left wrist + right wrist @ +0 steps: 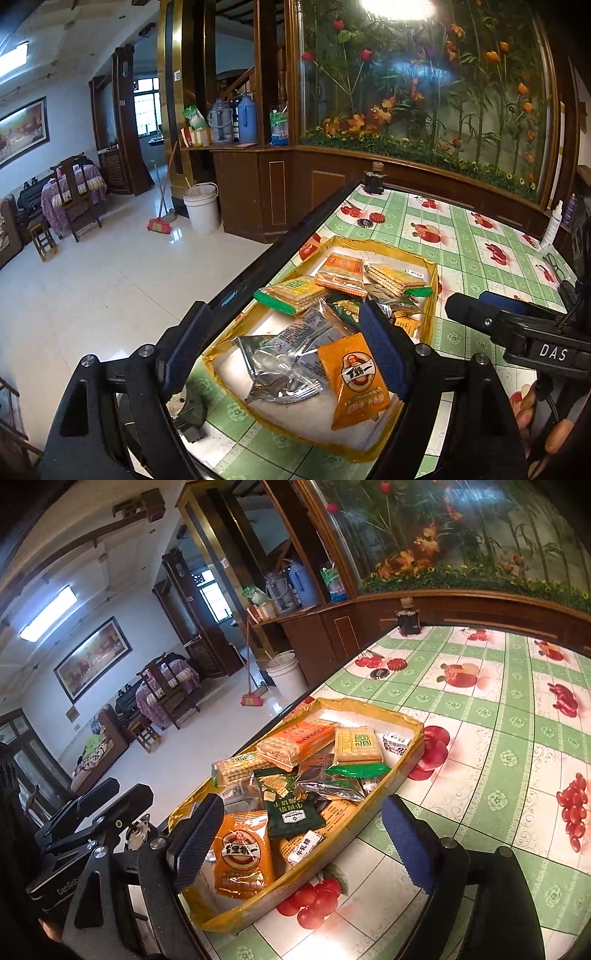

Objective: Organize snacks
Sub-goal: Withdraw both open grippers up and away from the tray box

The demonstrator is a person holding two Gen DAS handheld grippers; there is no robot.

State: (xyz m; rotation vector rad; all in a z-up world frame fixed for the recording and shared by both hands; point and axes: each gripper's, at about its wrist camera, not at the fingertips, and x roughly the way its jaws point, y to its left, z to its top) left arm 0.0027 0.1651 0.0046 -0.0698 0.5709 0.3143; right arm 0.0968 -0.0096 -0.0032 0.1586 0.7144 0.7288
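Note:
A shallow gold tray (431, 284) (413, 753) sits on the table near its left edge, filled with several snack packets. An orange packet (356, 380) (242, 853) lies at the near end, silver packets (280, 365) beside it, cracker packs (291, 291) (356, 744) and an orange biscuit pack (341, 271) (295, 742) at the far end, a dark green packet (291, 805) in the middle. My left gripper (284, 350) is open and empty above the tray's near end. My right gripper (303, 843) is open and empty over the tray's near right rim; it shows in the left wrist view (476, 308).
The table has a green and white fruit-print cloth (480, 709). A dark jar (373, 180) (408, 618) stands at the far corner, two bottle caps (371, 220) near it. A white bottle (553, 221) and glasses (554, 264) lie at the right. The floor drops off left of the table.

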